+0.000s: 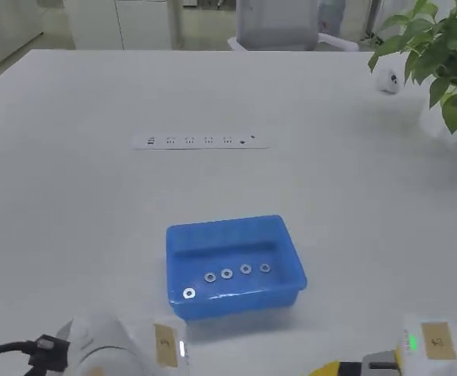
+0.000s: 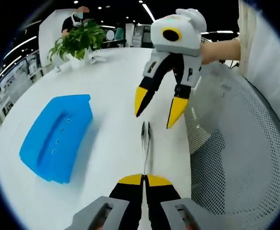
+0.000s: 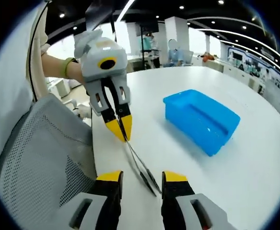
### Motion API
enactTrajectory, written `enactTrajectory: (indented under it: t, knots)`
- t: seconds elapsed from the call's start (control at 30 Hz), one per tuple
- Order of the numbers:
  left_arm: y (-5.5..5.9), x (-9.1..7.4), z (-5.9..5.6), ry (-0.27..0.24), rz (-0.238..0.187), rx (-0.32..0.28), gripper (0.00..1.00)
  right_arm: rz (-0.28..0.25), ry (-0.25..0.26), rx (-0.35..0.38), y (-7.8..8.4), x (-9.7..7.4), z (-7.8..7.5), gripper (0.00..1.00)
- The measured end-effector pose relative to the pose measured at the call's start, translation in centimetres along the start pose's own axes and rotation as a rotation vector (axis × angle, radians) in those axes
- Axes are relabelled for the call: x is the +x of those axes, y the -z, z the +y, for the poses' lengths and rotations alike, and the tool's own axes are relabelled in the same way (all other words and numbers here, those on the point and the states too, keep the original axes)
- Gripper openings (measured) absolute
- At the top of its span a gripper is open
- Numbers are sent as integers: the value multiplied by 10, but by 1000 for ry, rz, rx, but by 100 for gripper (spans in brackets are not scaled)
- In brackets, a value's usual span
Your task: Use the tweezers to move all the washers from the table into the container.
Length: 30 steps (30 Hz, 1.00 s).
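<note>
Head view: five washers [image 1: 227, 273] lie in the blue container [image 1: 236, 302] near the desk's [image 1: 213, 94] near edge. Left gripper [image 2: 144, 178] jaws are clenched on the tweezers [image 2: 145, 141] by that edge. Right gripper [image 2: 154, 120] jaws are released, just above the tweezers.

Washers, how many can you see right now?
5 washers, all in the blue container: four in a row, one by its near-left corner. Its near wall may hide others.

Five washers [image 1: 227, 273] in blue container [image 1: 225, 227]
</note>
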<state>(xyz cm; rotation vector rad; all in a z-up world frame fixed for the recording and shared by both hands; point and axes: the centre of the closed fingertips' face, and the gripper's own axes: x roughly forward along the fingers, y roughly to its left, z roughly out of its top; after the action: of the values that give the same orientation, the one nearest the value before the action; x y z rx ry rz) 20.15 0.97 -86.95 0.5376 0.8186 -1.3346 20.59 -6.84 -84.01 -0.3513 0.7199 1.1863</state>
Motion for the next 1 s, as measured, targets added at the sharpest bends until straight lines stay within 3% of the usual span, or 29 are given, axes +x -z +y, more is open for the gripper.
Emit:
enactTrajectory:
  t: [0.1, 0.23, 0.37, 0.53, 0.67, 0.77, 0.9, 1.0]
  knots:
    - [4, 3, -1, 19, 53, -8, 0, 22, 25, 69, 10, -16, -2, 32]
    - [6, 5, -1, 15, 111, -6, 0, 33, 99, 79, 19, -42, -4, 41]
    - [7, 6, -1, 4, 136, -24, 0, 44, 160, 61, 28, -63, -2, 46]
    - [7, 6, -3, -3, 172, -75, 0, -50, 237, 96, 23, -88, -5, 49]
    - [7, 3, -3, -48, 186, -129, 5, -131, 270, 141, 19, -103, -8, 52]
    - [1, -3, -5, -87, 144, -194, 12, -181, 287, 152, 12, -110, -14, 55]
    - [-9, -22, -7, -197, 12, -302, 28, -207, 312, 144, 6, -117, -25, 58]
    - [-12, -39, -6, -301, -111, -401, 40, -242, 361, 159, 9, -126, -41, 63]
